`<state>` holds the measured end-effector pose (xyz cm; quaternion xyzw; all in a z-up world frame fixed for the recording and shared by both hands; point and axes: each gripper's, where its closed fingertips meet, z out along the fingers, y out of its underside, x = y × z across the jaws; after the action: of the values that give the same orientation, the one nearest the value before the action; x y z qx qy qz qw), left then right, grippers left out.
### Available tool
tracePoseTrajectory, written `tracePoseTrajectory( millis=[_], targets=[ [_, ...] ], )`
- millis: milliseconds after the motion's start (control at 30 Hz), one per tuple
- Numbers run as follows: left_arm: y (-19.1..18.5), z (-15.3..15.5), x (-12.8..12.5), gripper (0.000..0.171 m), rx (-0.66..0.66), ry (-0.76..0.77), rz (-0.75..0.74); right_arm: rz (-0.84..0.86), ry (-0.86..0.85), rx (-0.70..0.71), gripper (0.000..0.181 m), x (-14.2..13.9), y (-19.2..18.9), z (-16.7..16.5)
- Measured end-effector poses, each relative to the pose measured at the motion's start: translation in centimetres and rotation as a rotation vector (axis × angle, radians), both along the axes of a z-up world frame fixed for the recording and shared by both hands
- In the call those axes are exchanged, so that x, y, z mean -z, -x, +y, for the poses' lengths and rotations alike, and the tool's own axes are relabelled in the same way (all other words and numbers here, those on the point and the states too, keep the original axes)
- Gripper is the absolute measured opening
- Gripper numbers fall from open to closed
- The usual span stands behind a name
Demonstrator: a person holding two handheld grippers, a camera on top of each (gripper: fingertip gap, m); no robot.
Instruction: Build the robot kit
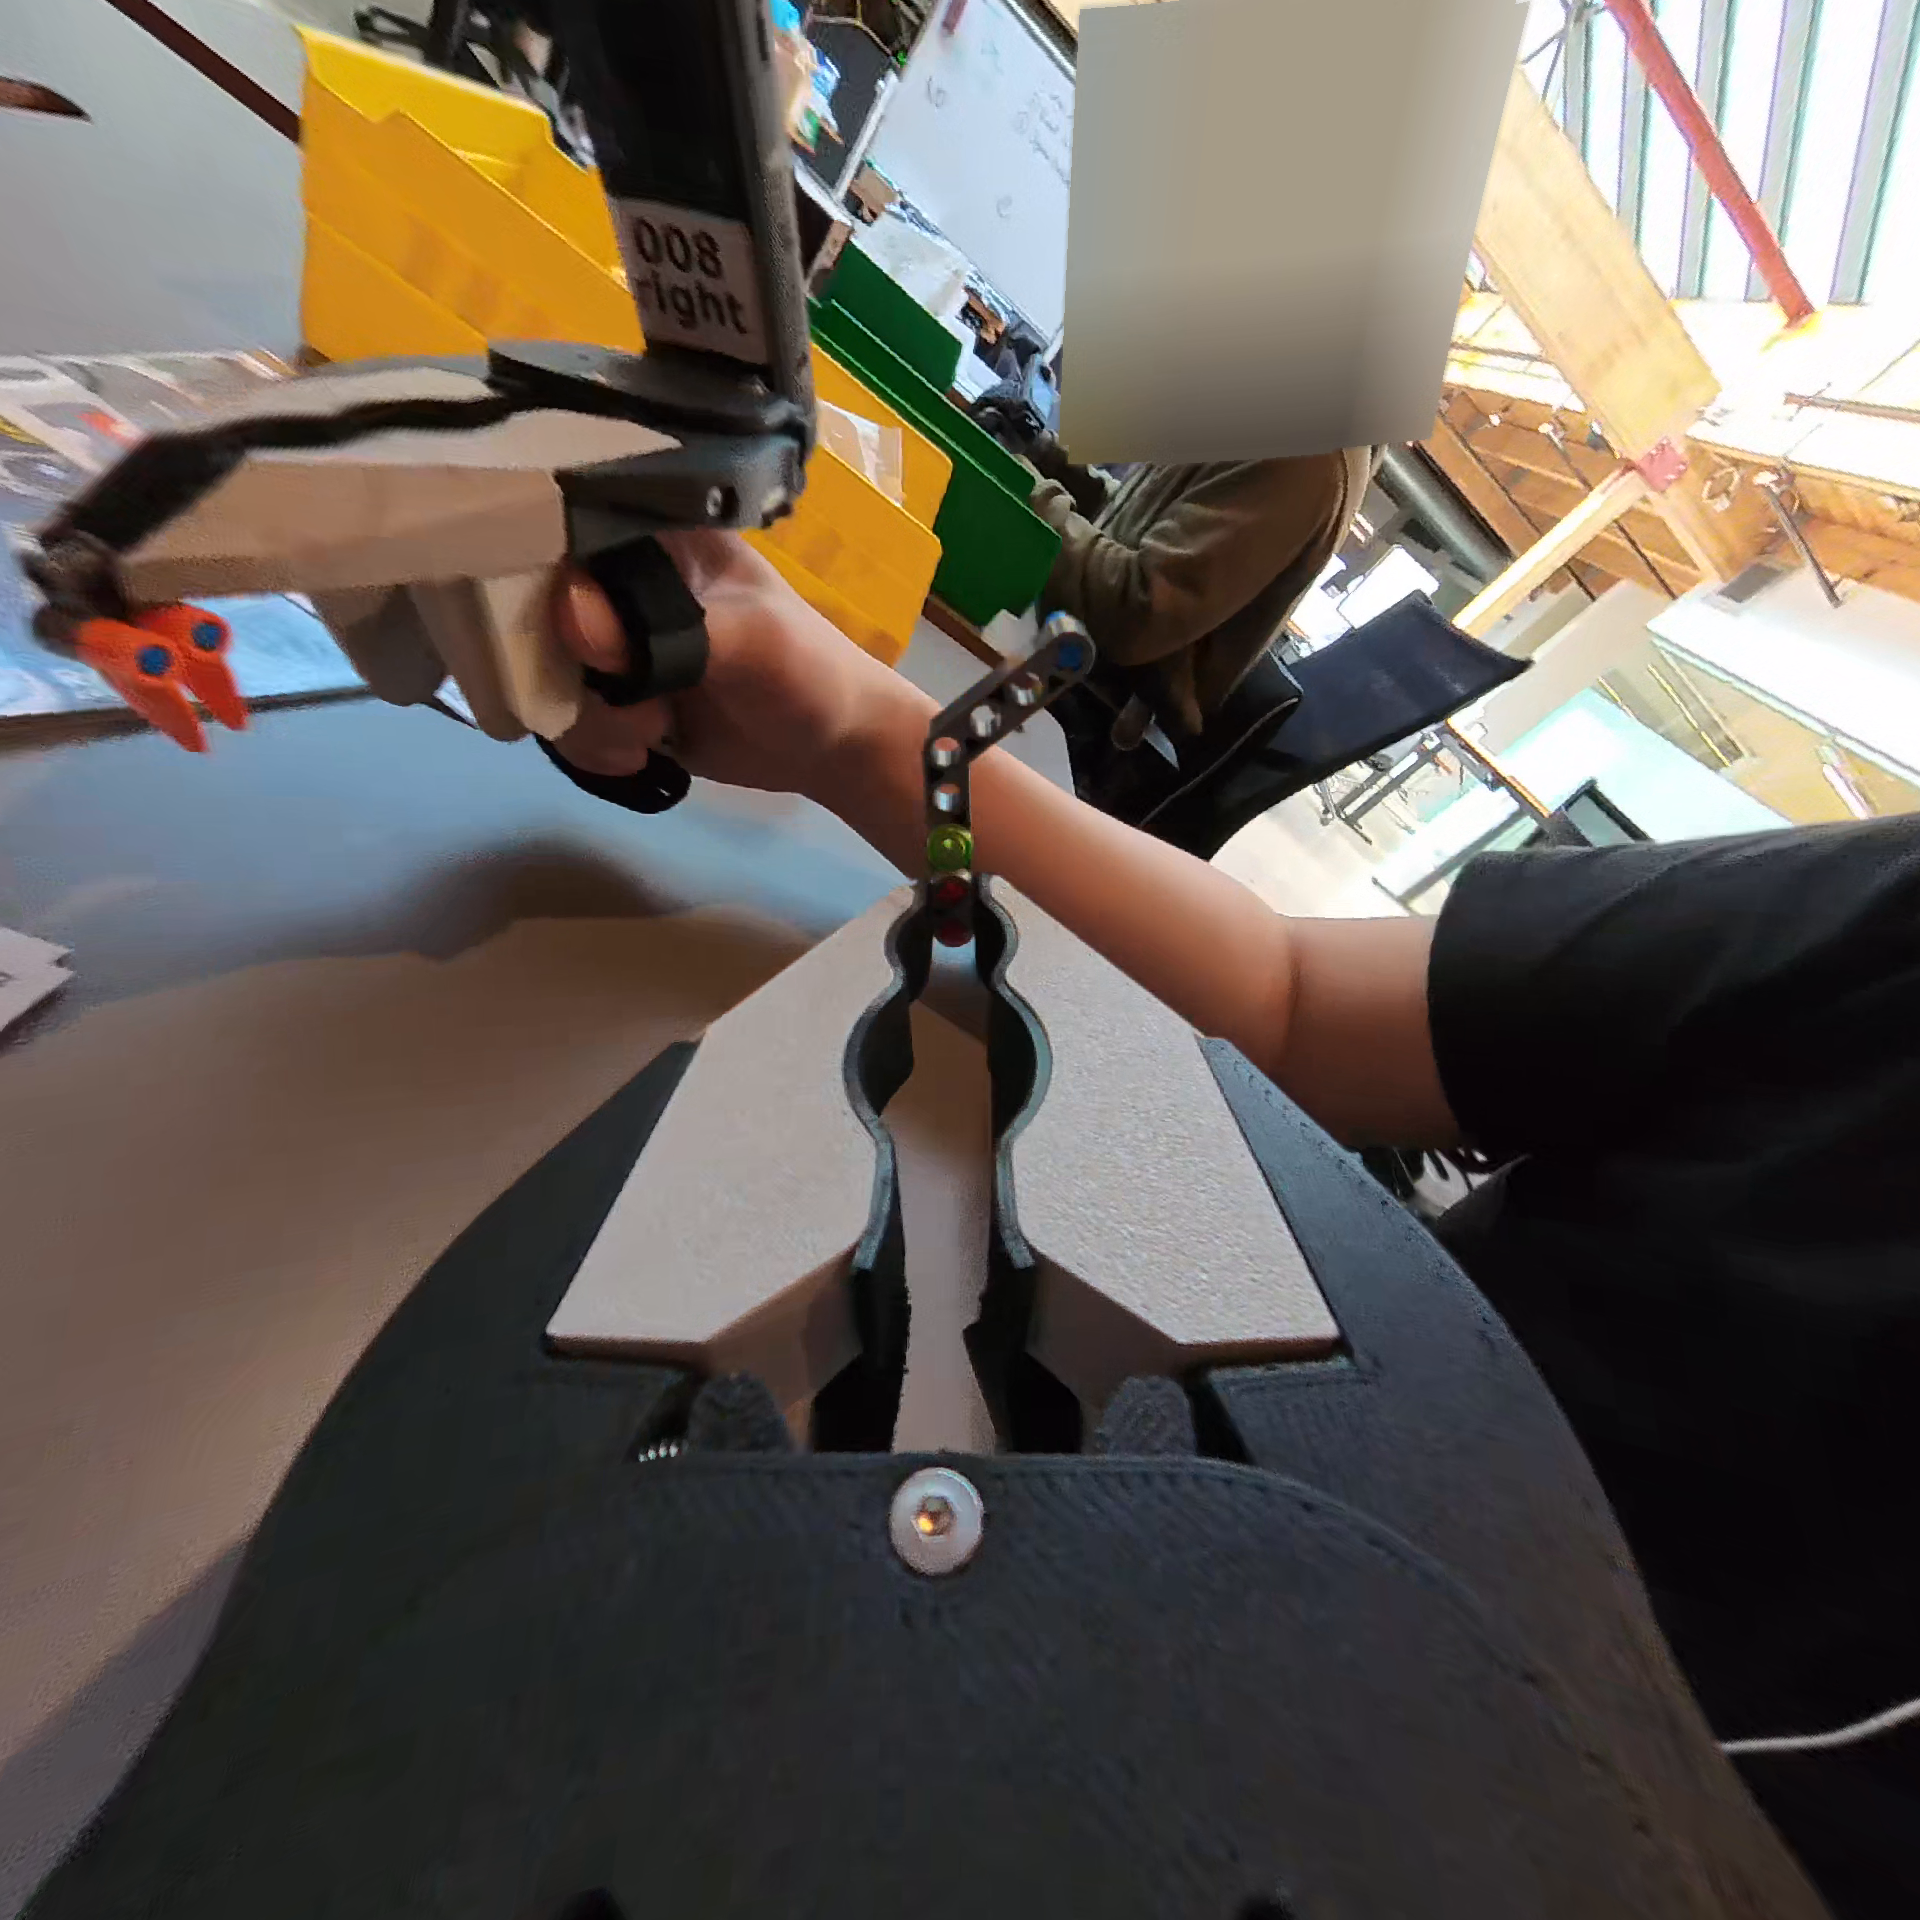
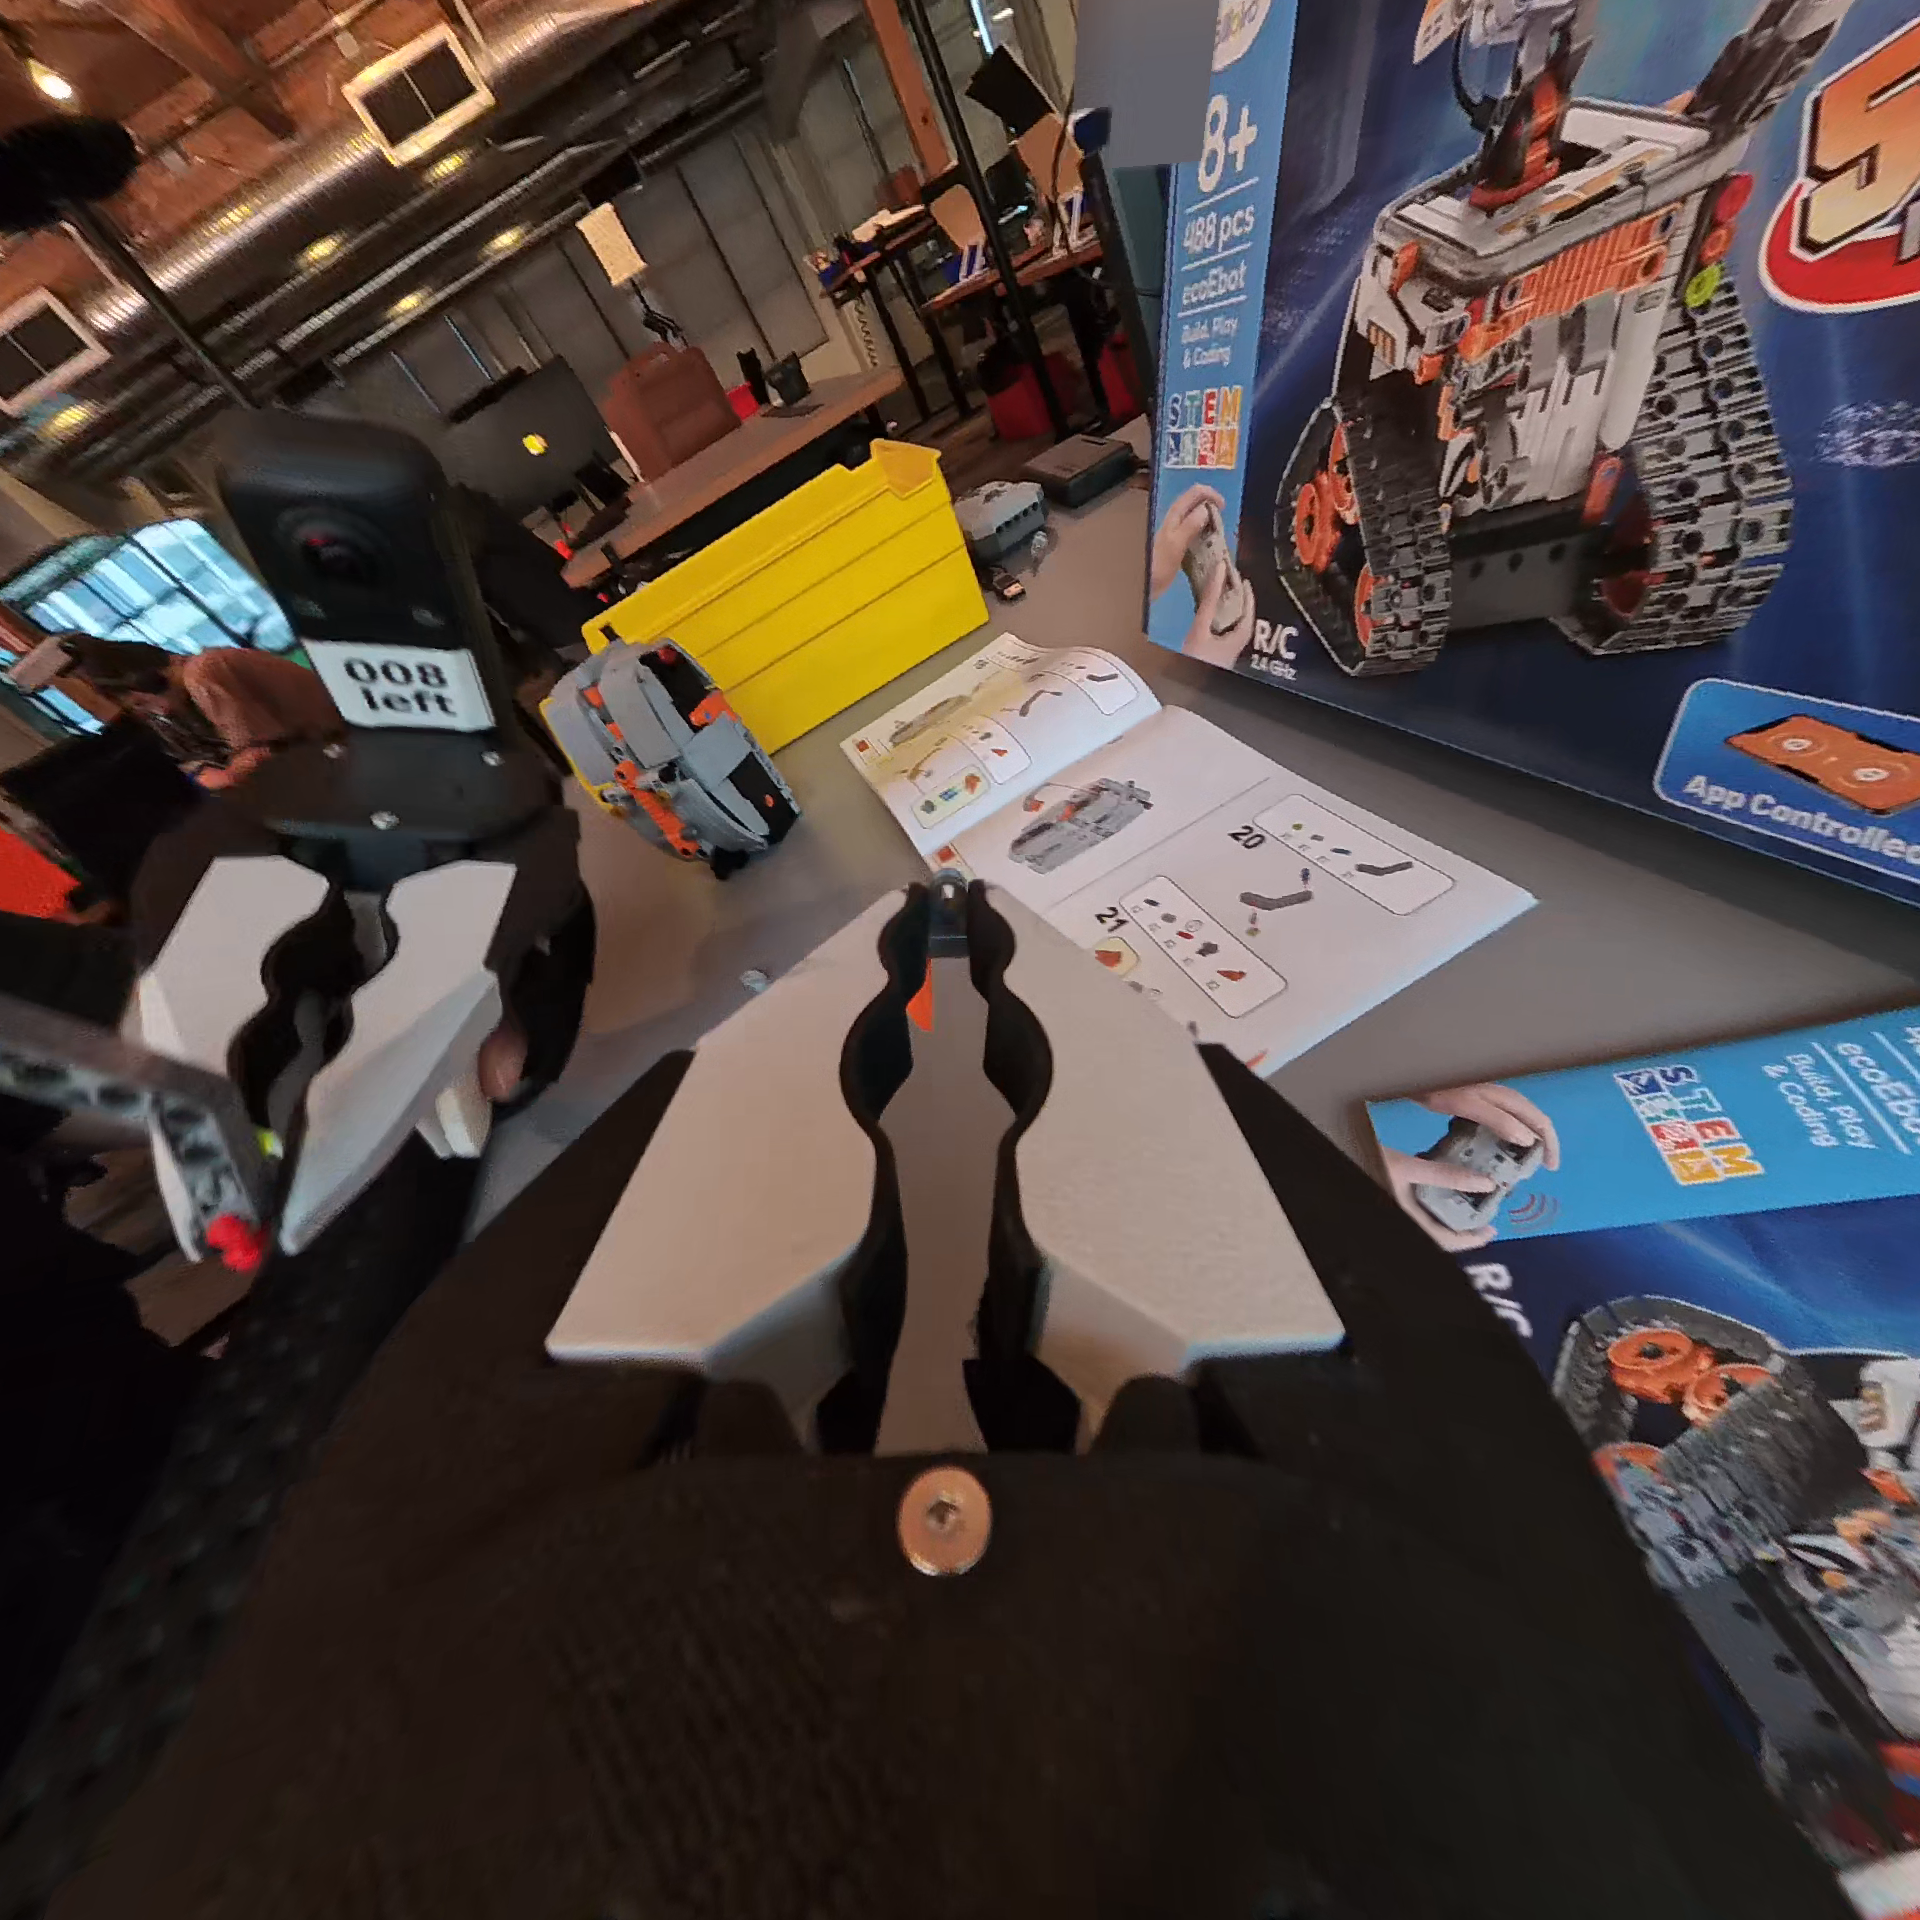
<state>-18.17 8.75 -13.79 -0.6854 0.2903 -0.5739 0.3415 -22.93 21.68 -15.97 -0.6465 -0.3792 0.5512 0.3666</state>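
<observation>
The left gripper (image 1: 948,914) is closed on a bent grey beam (image 1: 982,727), a toy building piece with a row of holes. The tips clamp its lower end, where red pins and a green pin (image 1: 949,847) sit, and the beam rises from them and bends toward a blue pin (image 1: 1068,655) at its far end. In the right wrist view the same beam (image 2: 156,1122) shows at the left edge, with a red pin below it.

The right gripper (image 2: 948,914) is closed on a small orange and grey piece (image 2: 940,940). From the left wrist view this piece (image 1: 166,665) hangs below the tips as two orange prongs with blue pins, above the grey table (image 2: 1558,987).

Just beyond the right gripper's tips an open instruction booklet (image 2: 1143,810) lies flat on the table. Left of the booklet rests a half-built grey and orange model (image 2: 675,748), touching a yellow bin (image 2: 821,592) behind it. Right of the booklet stands a large blue toy box (image 2: 1558,416), and nearer than the booklet lies another blue box (image 2: 1714,1299).
</observation>
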Motion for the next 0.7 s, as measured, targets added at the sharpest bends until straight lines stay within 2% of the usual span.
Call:
tracePoseTrajectory(
  millis=[100, 200, 400, 500, 700],
  targets=[
    [-1.2, -1.3, 0.2, 0.005, 0.052, -0.01, 0.008, 0.03, 0.022, -0.011, 0.007, -0.3, 0.0, -0.2],
    [-1.2, -1.1, -0.1, 0.005, 0.049, 0.0, -0.029, 0.009, 0.05, -0.013, 0.007, 0.5, -0.2, -0.1],
    [2.1, 2.3, -0.5, 0.005, -0.074, 0.046, -0.077, 0.069, 0.128, -0.099, 0.008, -0.1, 0.3, -1.4],
    [4.3, 4.1, -0.5, 0.005, -0.149, 0.073, -0.1, 0.06, 0.158, -0.089, 0.007, -0.1, 0.6, -1.4],
    [7.3, 6.3, -0.7, 0.005, -0.226, 0.127, -0.167, 0.273, 0.427, -0.206, 0.006, -2.8, 0.7, -3.1]
  ],
)
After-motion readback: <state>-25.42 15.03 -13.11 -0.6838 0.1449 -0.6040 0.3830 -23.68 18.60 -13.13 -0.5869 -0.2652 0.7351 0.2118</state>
